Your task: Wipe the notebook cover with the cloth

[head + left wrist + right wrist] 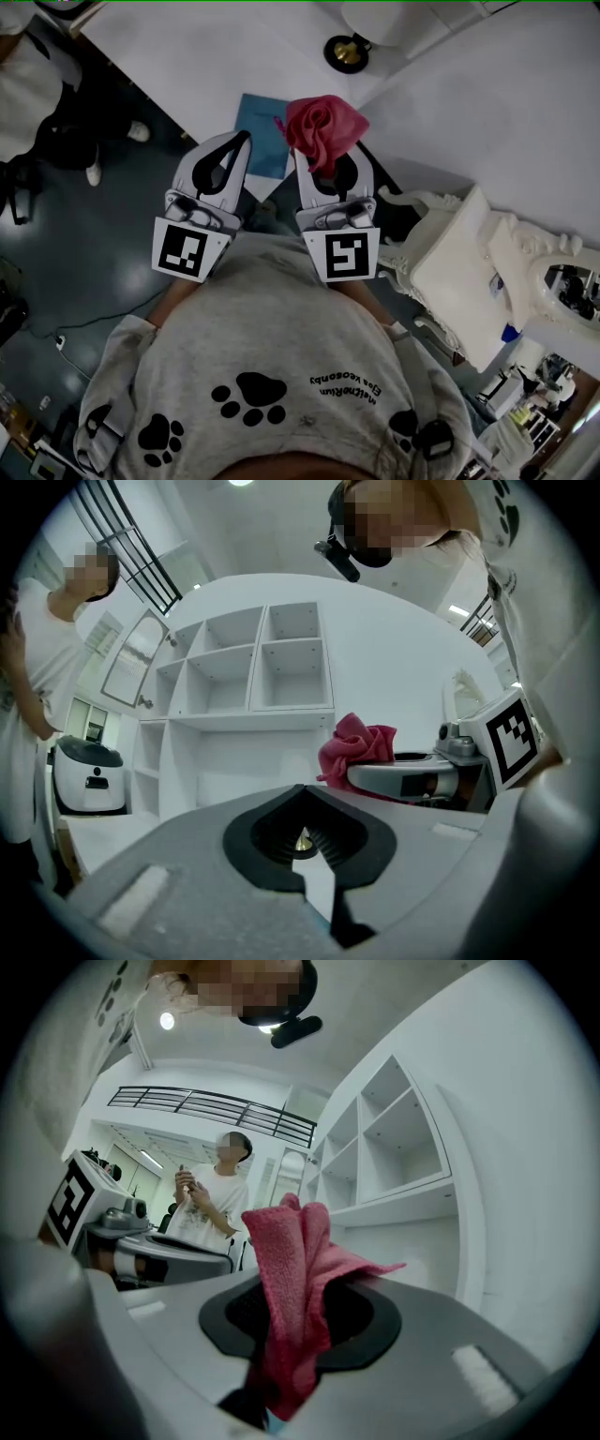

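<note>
A blue notebook (pixel 261 131) lies at the near corner of the white table (pixel 187 66), partly hidden behind both grippers. My right gripper (pixel 319 155) is shut on a crumpled pink cloth (pixel 324 127), which bunches above its jaws just right of the notebook. The cloth (pixel 289 1279) hangs between the jaws in the right gripper view. My left gripper (pixel 246 139) is shut with nothing in it, its tips over the notebook's left edge. In the left gripper view, the jaws of the left gripper (pixel 302 787) meet at the tips, with the cloth (pixel 356 747) beyond. Both gripper views point up at the shelves, and neither shows the notebook.
A black and gold round object (pixel 349 52) stands further back on the table. An ornate white piece of furniture (pixel 469 272) is close on the right. A person (pixel 28 84) stands at the left on the dark floor. White shelves (pixel 253 658) rise ahead.
</note>
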{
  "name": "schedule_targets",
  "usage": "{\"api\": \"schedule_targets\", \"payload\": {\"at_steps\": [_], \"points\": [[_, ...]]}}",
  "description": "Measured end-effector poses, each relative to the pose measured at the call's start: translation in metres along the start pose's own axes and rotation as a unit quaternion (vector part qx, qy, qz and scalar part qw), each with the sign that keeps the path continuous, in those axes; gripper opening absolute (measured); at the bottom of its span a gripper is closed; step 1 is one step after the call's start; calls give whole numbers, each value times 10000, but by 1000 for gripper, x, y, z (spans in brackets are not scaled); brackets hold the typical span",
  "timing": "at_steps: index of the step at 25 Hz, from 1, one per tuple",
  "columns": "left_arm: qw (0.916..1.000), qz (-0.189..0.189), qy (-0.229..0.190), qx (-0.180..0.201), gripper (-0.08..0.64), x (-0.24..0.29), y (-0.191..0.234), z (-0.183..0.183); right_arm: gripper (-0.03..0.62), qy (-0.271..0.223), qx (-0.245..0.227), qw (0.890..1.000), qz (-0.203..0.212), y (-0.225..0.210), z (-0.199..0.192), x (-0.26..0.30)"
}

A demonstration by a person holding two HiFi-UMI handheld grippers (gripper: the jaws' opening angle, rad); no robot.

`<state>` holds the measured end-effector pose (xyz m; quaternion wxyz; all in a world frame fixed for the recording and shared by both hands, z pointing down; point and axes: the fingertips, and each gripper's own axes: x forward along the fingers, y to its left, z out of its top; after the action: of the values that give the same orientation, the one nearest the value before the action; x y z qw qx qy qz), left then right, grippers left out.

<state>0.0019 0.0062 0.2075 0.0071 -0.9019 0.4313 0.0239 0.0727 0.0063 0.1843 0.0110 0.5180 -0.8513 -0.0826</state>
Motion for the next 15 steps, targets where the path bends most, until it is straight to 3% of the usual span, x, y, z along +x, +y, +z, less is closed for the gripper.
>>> {"api": "schedule_targets", "payload": {"at_steps": [7,15], "points": [[9997,230,36,113,-5,2,11,-1,108,-112,65,9998,171,-5,0,13],[9999,81,60,-16,-5,13,26,-3,107,-48,28,9996,259,4,-3,34]]}}
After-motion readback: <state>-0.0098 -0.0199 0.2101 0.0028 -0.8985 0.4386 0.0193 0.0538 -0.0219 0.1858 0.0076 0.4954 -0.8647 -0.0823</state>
